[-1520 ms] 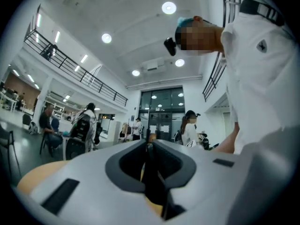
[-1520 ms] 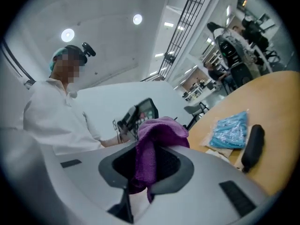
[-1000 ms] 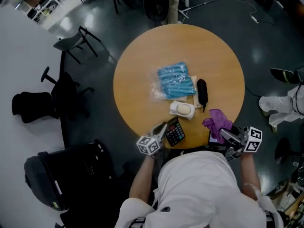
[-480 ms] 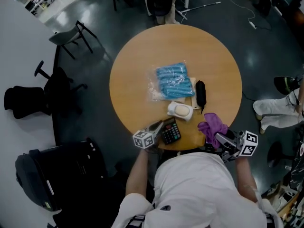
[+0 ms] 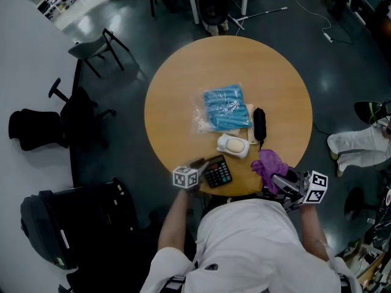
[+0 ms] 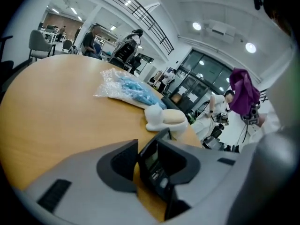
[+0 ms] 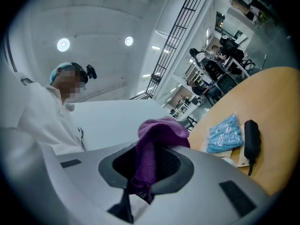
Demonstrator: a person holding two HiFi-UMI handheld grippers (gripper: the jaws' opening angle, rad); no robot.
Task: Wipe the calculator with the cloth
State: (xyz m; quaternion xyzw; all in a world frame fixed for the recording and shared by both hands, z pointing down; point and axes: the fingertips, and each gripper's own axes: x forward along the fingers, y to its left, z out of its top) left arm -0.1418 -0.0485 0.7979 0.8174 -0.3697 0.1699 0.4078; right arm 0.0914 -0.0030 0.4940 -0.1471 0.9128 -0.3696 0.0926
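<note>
Now, with the jaws of the left gripper (image 6: pixel 149 143) just opened around the black keyed calculator (image 5: pixel 217 172) at the near edge of the round wooden table (image 5: pixel 183 90), a wipe from the purple cloth (image 7: pixel 161 128) clamped in the right gripper (image 7: pixel 150 150) could push it off.

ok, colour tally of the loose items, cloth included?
Black: 2, black keypad calculator, black oblong pouch
Blue: 1, clear plastic bag of blue pieces
White: 1, white rounded dish
Beige: 1, beige flat card
Purple: 1, purple cloth
Total: 6
</note>
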